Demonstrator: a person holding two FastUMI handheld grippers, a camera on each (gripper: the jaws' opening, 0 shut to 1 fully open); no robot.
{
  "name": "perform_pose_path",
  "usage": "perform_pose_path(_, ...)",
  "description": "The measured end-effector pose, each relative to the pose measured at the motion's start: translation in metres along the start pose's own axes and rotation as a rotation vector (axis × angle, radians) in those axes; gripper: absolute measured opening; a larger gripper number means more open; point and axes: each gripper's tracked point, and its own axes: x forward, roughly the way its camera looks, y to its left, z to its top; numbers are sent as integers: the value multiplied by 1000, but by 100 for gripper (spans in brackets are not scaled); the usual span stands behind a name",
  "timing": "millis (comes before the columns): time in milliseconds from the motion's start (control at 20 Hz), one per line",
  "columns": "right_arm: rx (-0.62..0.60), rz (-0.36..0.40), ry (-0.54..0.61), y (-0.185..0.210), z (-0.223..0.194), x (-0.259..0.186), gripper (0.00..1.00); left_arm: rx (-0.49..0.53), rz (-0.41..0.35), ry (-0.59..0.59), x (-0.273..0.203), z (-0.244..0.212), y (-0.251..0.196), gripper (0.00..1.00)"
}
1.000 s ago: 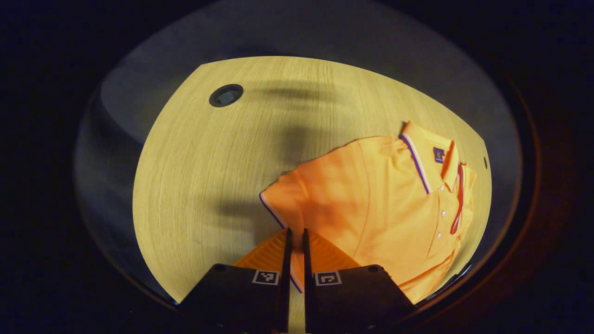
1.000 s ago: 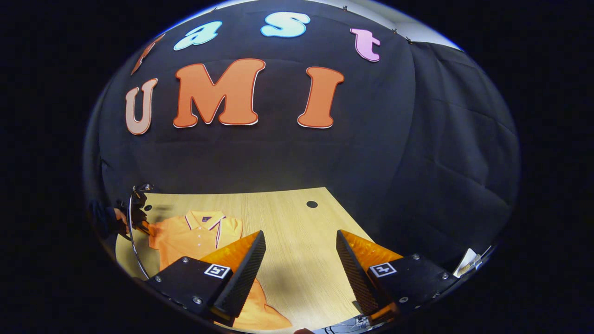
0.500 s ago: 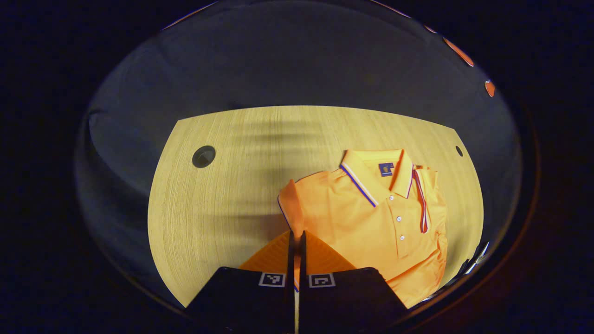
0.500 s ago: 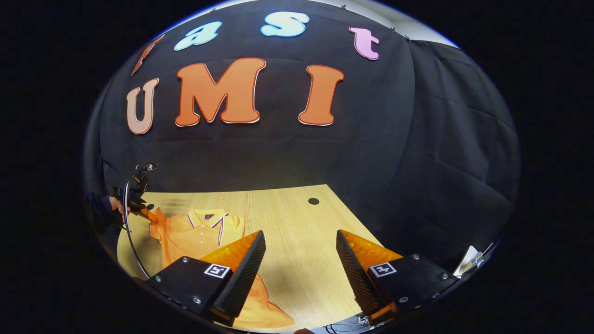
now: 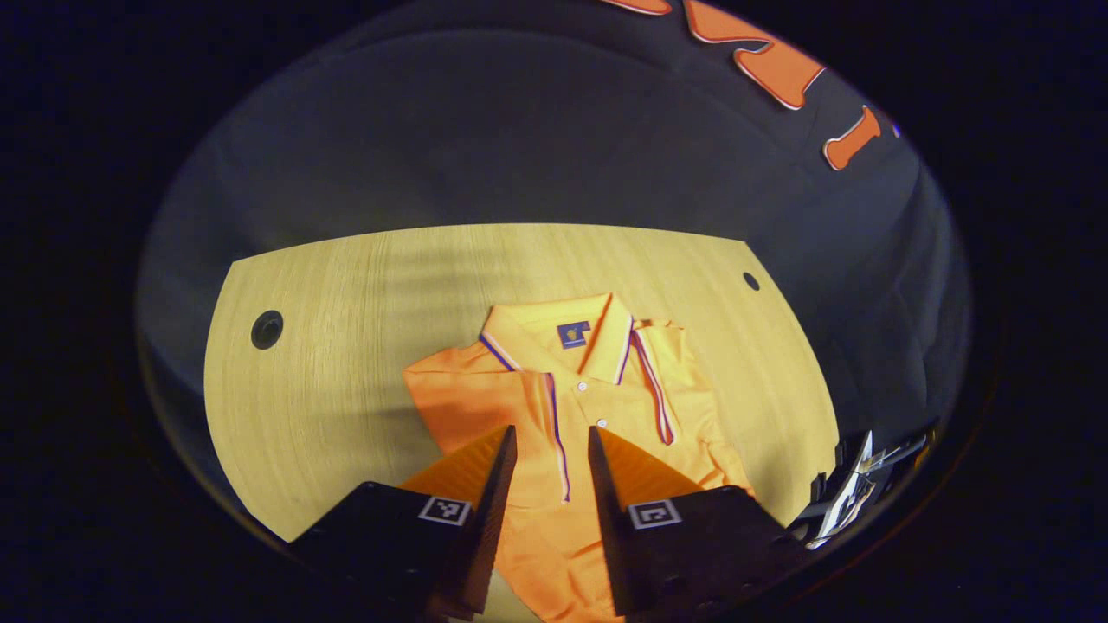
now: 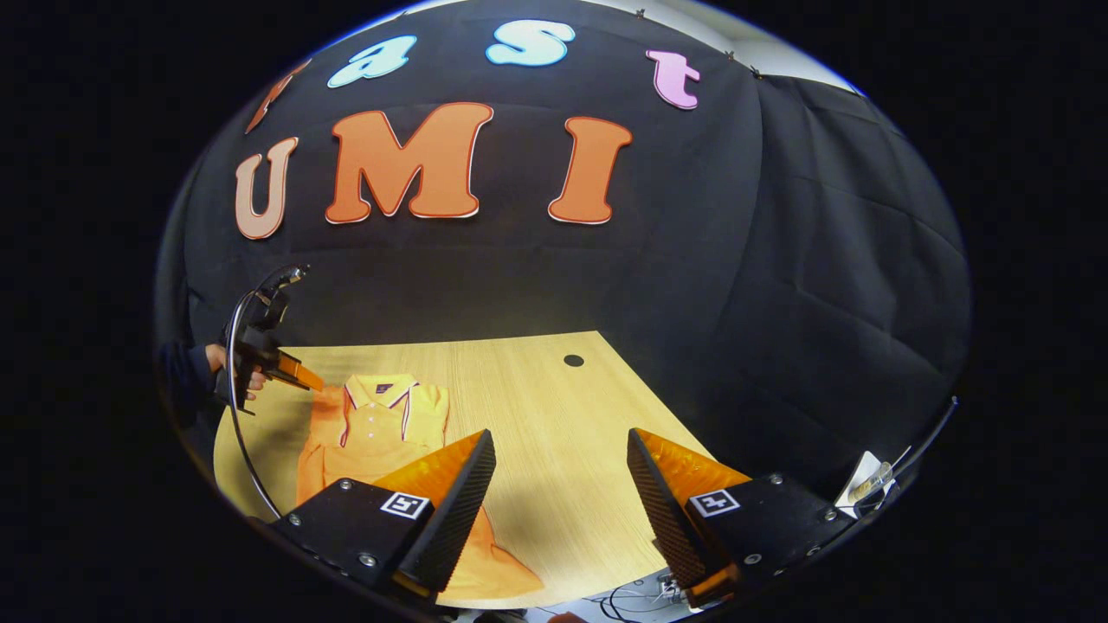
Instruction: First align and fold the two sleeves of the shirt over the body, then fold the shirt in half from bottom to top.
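Note:
An orange polo shirt lies face up on the wooden table, collar toward the far wall. Both sleeves are folded onto the chest; their striped hems run down either side of the button placket. My left gripper is open above the shirt's lower half, holding nothing, with the cloth showing through the gap. In the right gripper view the shirt is at the left, and the left gripper, held by a hand, hangs over its shoulder. My right gripper is open over bare table to the shirt's right.
The table has a large round hole at its far left and a small one at its far right. Cables and a white scrap lie off the table's near right edge. The shirt's hem reaches the table's front edge.
My left gripper carried the sleeve across onto the chest, let it go, opened and rose. The right gripper has barely moved and stays open.

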Motion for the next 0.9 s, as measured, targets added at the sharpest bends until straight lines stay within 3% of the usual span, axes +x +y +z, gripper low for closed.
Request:
perform_pose_path(50, 1, 17, -10, 3, 2, -2, 93, 4, 6, -16, -9, -1, -2, 60)
perform_pose_path(100, 3, 30, -22, 6, 5, -3, 93, 12, 23, -42, -17, 0, -3, 82)
perform_pose_path(150, 0, 47, -37, 7, 8, -3, 94, 23, 43, -76, -32, 1, -4, 95)
perform_pose_path(350, -38, 142, -107, 22, 21, -7, 94, 36, 102, -224, -93, -4, -22, 97)
perform_pose_path(400, -49, 168, -122, 26, 23, -10, 94, 37, 114, -254, -109, -6, -27, 93)
perform_pose_path(450, -58, 191, -137, 30, 25, -13, 94, 37, 146, -288, -127, -9, -31, 97)
perform_pose_path(900, -122, 374, -264, 51, 23, -41, 94, 51, 320, -720, -294, -53, -87, 97)
